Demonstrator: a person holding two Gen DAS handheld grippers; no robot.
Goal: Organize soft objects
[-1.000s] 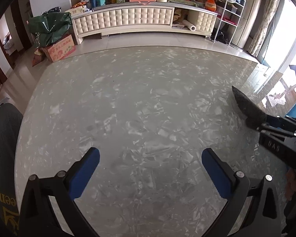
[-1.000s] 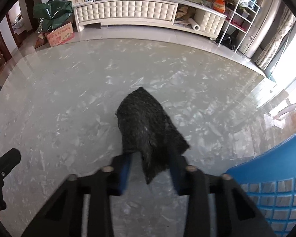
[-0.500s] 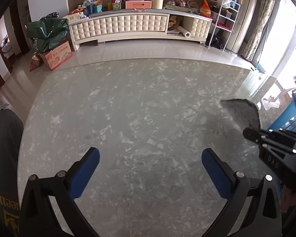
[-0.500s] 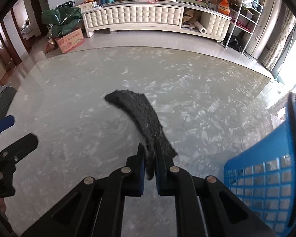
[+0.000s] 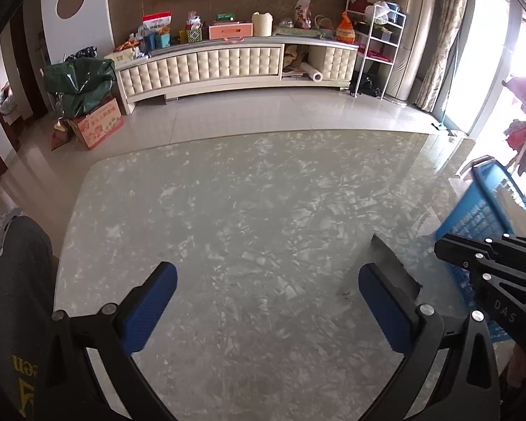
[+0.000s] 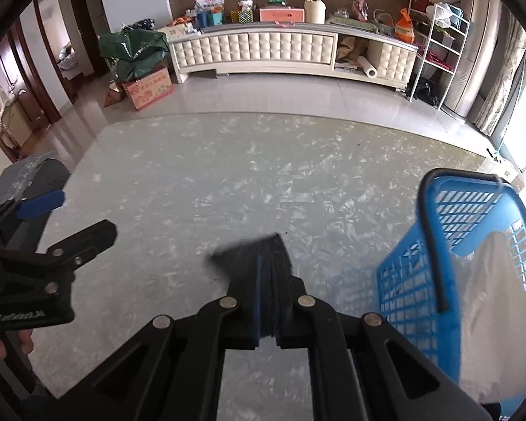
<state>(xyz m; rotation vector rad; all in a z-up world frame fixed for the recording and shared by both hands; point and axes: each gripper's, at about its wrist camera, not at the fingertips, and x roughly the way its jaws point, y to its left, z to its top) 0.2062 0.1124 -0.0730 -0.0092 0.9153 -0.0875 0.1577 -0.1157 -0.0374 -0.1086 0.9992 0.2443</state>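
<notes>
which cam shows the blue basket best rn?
Right wrist: the blue basket shows its mesh wall, dark rim and something white inside. Left wrist catches only a corner at the right edge, partly behind the right gripper.

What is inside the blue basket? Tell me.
Inside the blue basket, seen from the right wrist, lies one white soft item, a cloth or bag. It covers the basket's bottom, so anything beneath cannot be seen.
</notes>
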